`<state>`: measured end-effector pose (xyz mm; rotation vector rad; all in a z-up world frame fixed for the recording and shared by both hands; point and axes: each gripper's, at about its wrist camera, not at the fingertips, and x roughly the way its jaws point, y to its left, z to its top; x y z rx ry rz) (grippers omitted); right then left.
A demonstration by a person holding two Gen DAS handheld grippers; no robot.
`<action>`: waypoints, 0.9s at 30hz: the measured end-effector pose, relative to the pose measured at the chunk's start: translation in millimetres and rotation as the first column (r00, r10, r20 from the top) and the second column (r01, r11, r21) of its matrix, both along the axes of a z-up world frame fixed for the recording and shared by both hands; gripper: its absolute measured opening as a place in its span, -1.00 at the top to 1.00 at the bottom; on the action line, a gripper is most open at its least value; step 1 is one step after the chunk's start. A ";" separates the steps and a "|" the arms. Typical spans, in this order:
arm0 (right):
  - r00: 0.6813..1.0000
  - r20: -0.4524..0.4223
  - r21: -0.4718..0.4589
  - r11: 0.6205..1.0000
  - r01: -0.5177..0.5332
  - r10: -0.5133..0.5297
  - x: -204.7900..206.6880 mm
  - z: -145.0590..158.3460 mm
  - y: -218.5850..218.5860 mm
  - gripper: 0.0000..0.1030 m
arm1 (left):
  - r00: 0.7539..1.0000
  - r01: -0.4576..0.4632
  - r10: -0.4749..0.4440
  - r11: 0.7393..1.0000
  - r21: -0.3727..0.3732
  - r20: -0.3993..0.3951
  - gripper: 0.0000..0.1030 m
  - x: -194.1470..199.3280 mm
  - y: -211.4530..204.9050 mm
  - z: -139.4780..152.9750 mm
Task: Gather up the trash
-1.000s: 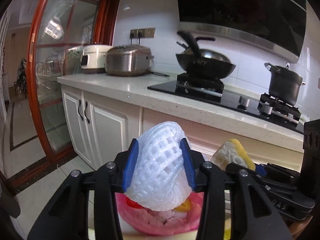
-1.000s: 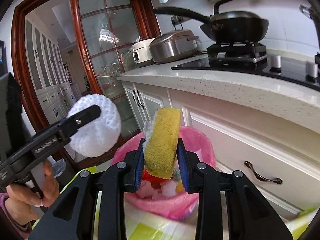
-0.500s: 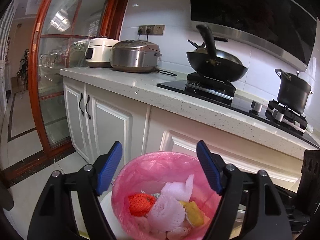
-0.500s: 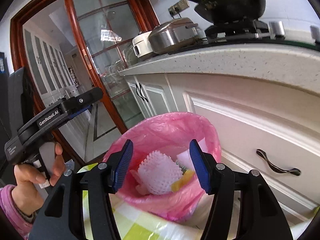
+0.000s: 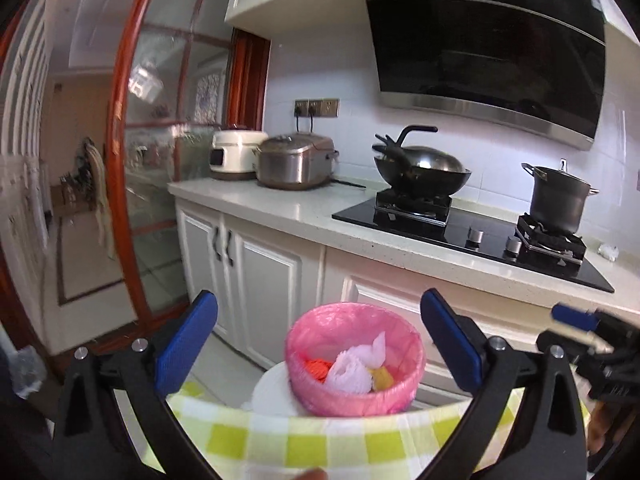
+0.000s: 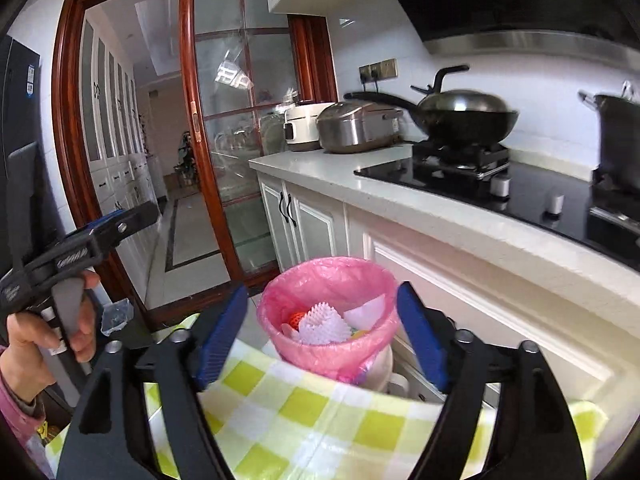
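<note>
A white bin lined with a pink bag (image 5: 352, 396) (image 6: 332, 354) stands just past the far edge of a green-checked tablecloth (image 5: 320, 444) (image 6: 320, 420). Inside lie a white foam fruit net (image 5: 352, 372) (image 6: 320, 326), a red-orange piece (image 5: 316, 368) and a yellow sponge (image 5: 382, 378). My left gripper (image 5: 318, 336) is open and empty, held back from the bin and above it. My right gripper (image 6: 322, 330) is open and empty, also drawn back from the bin. The left gripper also shows at the left of the right wrist view (image 6: 100, 232), held by a hand.
Behind the bin runs a white kitchen counter (image 5: 280, 208) with cabinet doors below. On it stand two rice cookers (image 5: 296, 164), a wok (image 5: 420, 172) and a pot (image 5: 560, 200) on a black hob. A glass sliding door with a red frame (image 6: 224, 120) is at the left.
Both grippers let go of the foam net and the yellow sponge, which now lie in the bin. Both have since opened wide and pulled back and up from the bin.
</note>
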<state>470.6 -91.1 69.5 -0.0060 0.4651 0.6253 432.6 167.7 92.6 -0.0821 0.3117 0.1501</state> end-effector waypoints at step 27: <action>0.996 -0.041 -0.009 0.997 0.076 -0.077 -166.8 4.0 -36.3 -0.65 | 0.996 -0.060 0.065 0.996 0.072 -0.064 -0.91 -186.5 -71.8 -7.6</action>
